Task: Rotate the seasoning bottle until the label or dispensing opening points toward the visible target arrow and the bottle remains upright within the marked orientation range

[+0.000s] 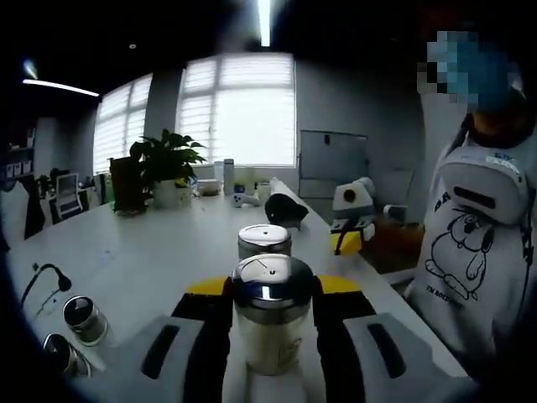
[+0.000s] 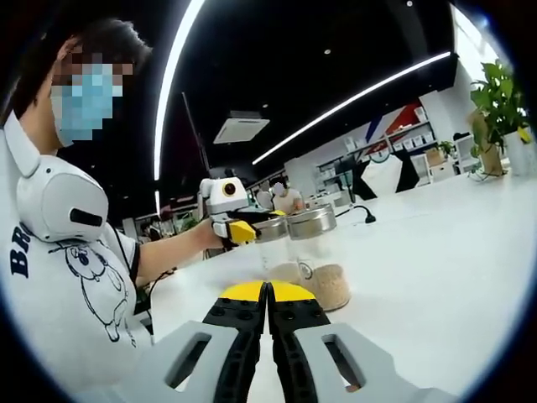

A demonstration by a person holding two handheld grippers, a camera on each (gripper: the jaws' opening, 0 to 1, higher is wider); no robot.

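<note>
Left gripper [image 1: 270, 336] clamps seasoning bottle [image 1: 271, 315] at lower centre, upright on bench [image 1: 151, 260]. Second jar [image 1: 264, 241] just behind. Right gripper [image 2: 268, 315] jaws together, seemingly empty.

White T-shirt [image 1: 478, 252] of the person standing beside the table: beneath a cartoon dog drawn in outline runs a line of small print beginning "I'M", the remainder too small to read; dark letters near the shoulder are blurred. In the right gripper view the same T-shirt [image 2: 75, 277] carries large dark capitals at the sleeve edge, opening "BR", cut off by the picture's border. The jars, the containers and the boards on the far walls bear no text that can be read.
</note>
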